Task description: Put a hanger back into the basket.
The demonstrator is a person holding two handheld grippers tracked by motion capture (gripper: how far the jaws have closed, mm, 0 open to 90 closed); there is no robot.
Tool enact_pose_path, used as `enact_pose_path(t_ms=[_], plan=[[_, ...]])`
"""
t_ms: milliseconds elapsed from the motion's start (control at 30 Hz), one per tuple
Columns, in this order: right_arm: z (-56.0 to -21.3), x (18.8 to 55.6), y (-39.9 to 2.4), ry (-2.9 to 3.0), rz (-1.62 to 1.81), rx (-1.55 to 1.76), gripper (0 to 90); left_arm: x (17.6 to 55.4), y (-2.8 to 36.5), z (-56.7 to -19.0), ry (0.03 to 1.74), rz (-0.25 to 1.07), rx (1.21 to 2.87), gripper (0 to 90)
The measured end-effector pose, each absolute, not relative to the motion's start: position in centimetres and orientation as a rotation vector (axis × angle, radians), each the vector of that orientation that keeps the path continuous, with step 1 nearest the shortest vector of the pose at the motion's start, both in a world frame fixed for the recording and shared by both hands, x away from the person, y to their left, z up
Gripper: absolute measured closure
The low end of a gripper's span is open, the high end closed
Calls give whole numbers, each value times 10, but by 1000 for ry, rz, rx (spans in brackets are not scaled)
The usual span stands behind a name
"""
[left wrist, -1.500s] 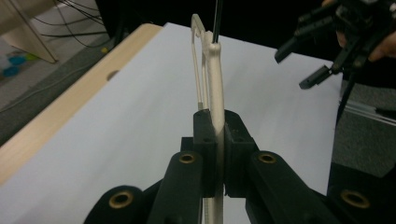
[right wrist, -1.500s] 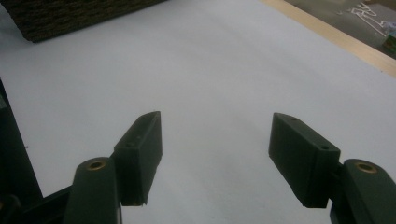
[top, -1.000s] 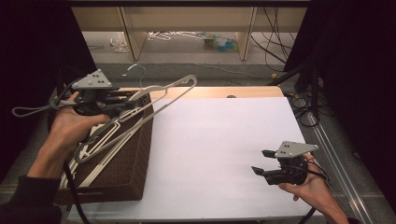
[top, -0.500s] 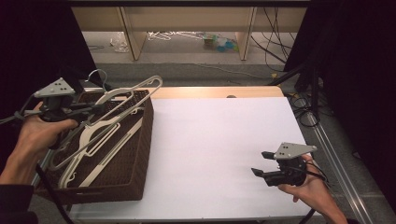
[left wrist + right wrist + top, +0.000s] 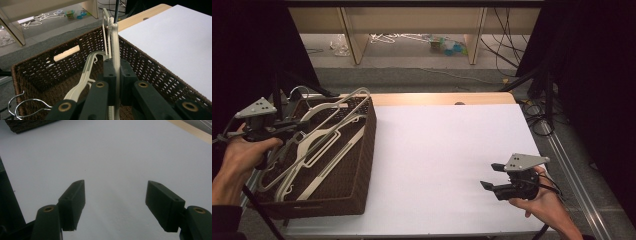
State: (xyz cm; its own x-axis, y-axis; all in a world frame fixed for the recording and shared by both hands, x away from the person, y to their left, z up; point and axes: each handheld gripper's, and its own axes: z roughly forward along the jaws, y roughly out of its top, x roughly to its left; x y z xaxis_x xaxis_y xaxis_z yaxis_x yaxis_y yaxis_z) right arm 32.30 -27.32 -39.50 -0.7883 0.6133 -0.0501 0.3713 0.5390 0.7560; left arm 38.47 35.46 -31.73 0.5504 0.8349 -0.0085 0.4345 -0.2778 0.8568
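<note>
A brown wicker basket (image 5: 368, 150) stands at the table's left and holds several cream plastic hangers (image 5: 319, 150). My left gripper (image 5: 299, 127) hangs over the basket's left side, shut on the thin bar of one cream hanger (image 5: 343, 104). That hanger's far end rests over the basket's far right corner. In the left gripper view the jaws (image 5: 115, 65) pinch this hanger (image 5: 114, 37) edge-on, and another hanger (image 5: 86, 75) lies lower in the basket (image 5: 150, 67). My right gripper (image 5: 490, 176) hovers open over the white table top (image 5: 442, 150) at front right; nothing is between its jaws (image 5: 115, 192).
Wire hanger hooks (image 5: 17, 105) poke up at the basket's near left corner. A strip of bare wood (image 5: 437, 98) runs along the table's far edge. On the floor beyond lie more hangers and small items (image 5: 412, 39). Cables (image 5: 537, 107) hang at the right.
My left hand has moved left and down, bringing the held hanger from above the table's edge down onto the basket. The right gripper has stayed still.
</note>
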Motion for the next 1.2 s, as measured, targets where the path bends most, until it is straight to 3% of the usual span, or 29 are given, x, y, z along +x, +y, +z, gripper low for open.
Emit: enact_pose_path(t_ms=[933, 1200], plan=[[-402, 324, -271, 2504, 1077, 830, 329, 383, 364, -382, 1126, 398, 1888, 854], [-404, 324, -271, 2513, 1074, 822, 330, 389, 368, -398, 1199, 423, 1920, 836]])
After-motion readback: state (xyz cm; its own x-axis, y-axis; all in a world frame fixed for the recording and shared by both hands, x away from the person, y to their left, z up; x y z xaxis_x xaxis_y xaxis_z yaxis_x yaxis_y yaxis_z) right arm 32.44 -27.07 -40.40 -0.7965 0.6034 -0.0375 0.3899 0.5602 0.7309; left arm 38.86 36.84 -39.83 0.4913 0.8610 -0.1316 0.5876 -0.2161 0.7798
